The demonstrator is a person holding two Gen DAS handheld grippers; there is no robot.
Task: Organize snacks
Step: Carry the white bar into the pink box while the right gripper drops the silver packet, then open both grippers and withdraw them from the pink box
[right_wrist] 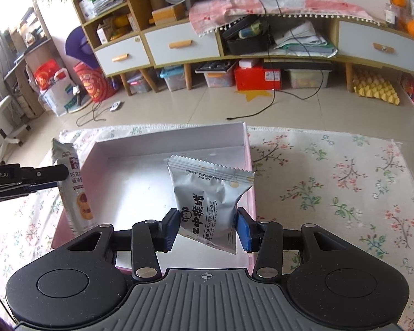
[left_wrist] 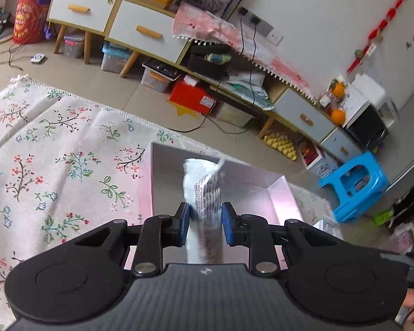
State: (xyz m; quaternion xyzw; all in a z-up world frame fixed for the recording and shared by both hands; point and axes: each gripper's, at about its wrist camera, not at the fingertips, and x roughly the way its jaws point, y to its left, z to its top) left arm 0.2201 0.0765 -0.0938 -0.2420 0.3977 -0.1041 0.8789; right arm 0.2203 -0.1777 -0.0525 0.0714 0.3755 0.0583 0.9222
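Note:
A pale pink box (right_wrist: 162,143) with a white inside lies open on the floral cloth; it also shows in the left wrist view (left_wrist: 278,193). My right gripper (right_wrist: 207,227) is shut on a silver coconut-milk snack packet (right_wrist: 207,193), held above the box's right half. My left gripper (left_wrist: 205,222) is shut on a long white snack packet (left_wrist: 204,193) over the box; in the right wrist view this packet (right_wrist: 74,193) hangs upright at the box's left wall, with the left gripper (right_wrist: 52,178) coming in from the left.
A floral cloth (right_wrist: 331,187) covers the table. Beyond its far edge are the tiled floor, low cabinets (right_wrist: 179,44) with storage bins, a red box (right_wrist: 256,77) and cables. A blue stool (left_wrist: 356,184) stands at the right in the left wrist view.

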